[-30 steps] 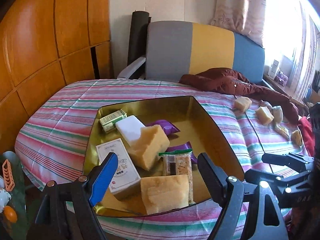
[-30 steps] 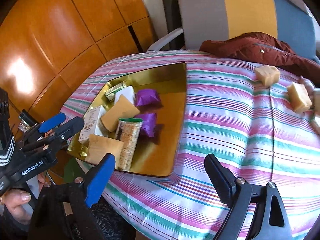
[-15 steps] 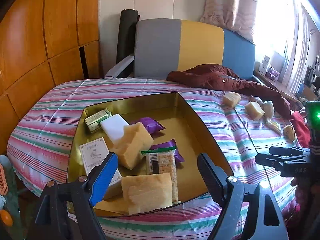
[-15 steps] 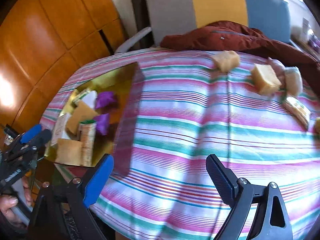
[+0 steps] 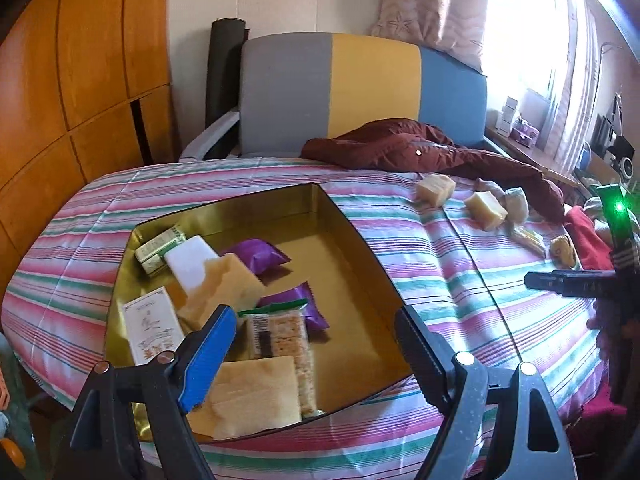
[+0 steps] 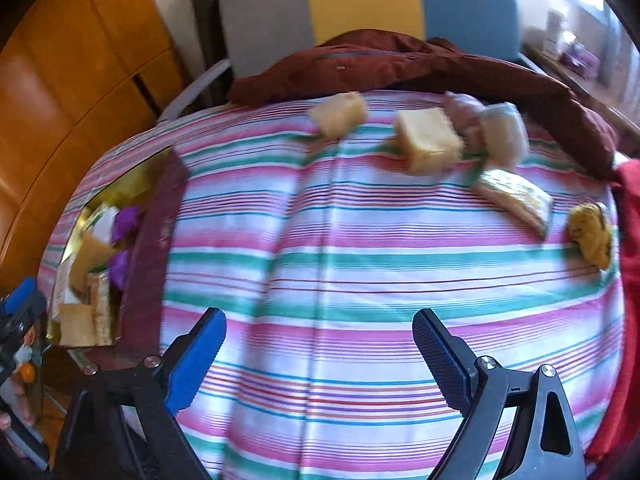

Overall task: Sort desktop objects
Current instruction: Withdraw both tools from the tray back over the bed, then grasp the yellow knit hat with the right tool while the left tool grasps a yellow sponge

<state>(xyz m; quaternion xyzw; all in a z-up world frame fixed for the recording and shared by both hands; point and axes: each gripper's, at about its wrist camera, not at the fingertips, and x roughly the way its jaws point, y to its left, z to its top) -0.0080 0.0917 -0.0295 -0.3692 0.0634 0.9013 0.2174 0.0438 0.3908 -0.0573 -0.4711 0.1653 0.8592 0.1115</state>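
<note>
A gold tin tray (image 5: 356,240) lies on the striped cloth at the left. It holds several items: tan sponge blocks, purple packets (image 5: 260,254), a cracker pack (image 5: 280,336), a white bar and small boxes. My left gripper (image 5: 312,344) is open and empty over the tray's near edge. My right gripper (image 6: 320,344) is open and empty above bare cloth. Loose on the far right of the cloth are a tan block (image 6: 340,114), a second tan block (image 6: 428,140), a pale wrapped piece (image 6: 504,134), a flat packet (image 6: 516,196) and a yellow lump (image 6: 592,236).
A dark red jacket (image 6: 400,64) lies along the table's far edge against a grey, yellow and blue chair back (image 5: 360,88). Wooden panels (image 5: 80,80) stand at the left. Red cloth (image 6: 632,240) hangs at the right edge.
My right gripper has swung right, away from the tray and toward the loose items on the cloth. My left gripper has pulled back slightly over the tray. Both stay open.
</note>
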